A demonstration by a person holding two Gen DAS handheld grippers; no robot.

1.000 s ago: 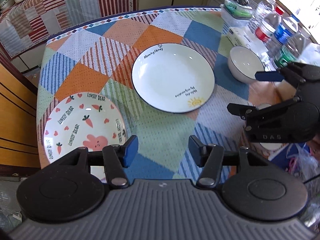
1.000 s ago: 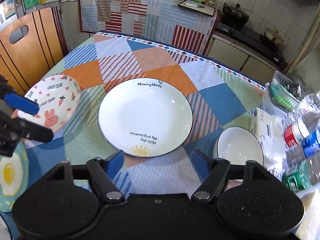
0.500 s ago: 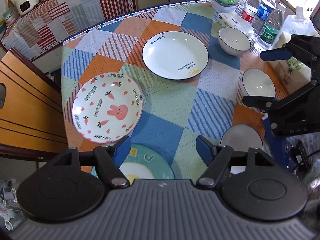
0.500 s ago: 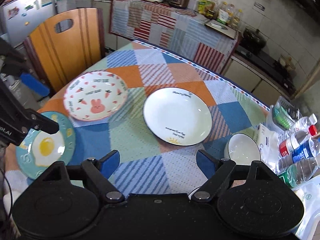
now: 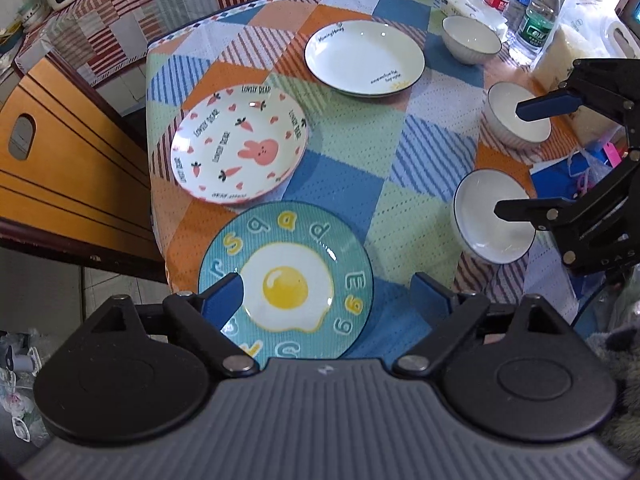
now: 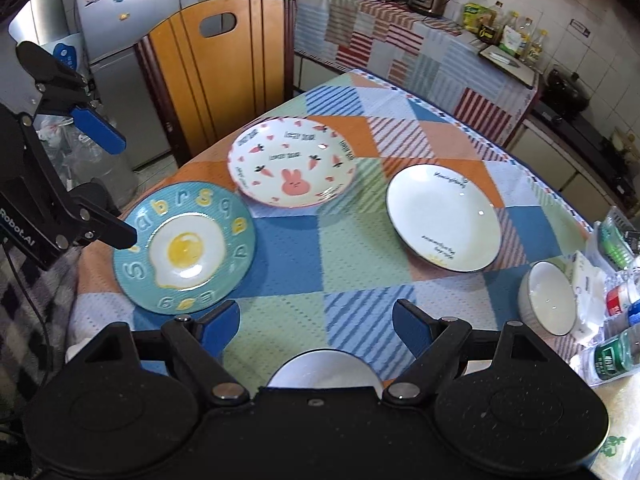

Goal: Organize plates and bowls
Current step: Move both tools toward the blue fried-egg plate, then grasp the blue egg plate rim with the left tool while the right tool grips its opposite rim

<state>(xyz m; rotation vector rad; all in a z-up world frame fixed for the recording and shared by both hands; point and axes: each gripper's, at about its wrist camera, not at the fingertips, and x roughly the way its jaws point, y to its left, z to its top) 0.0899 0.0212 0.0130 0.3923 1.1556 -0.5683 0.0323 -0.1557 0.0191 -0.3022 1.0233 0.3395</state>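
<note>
On the patchwork tablecloth (image 5: 352,152) lie a teal fried-egg plate (image 5: 286,280) (image 6: 184,248), a bunny plate (image 5: 240,144) (image 6: 292,162) and a white dark-rimmed plate (image 5: 364,58) (image 6: 442,218). Three white bowls stand along the right side: far (image 5: 472,34) (image 6: 548,298), middle (image 5: 518,116) and near (image 5: 494,216). My left gripper (image 5: 326,294) (image 6: 112,184) hovers above the egg plate, its jaws opening and pressing on nothing. My right gripper (image 6: 316,318) (image 5: 528,158) is open and empty above the two nearer bowls; one bowl (image 6: 324,368) shows under it.
A wooden chair (image 6: 224,72) (image 5: 60,152) stands against the table's left edge. Water bottles (image 5: 536,20), a tissue pack (image 5: 464,0) and a basket (image 6: 616,240) crowd the far right corner. A fridge (image 6: 120,20) and a cloth-covered counter (image 6: 400,40) lie beyond.
Both grippers have drawn back and upward from the white plate toward the near table edge. The egg plate and two more bowls have come into view. The left jaws have widened.
</note>
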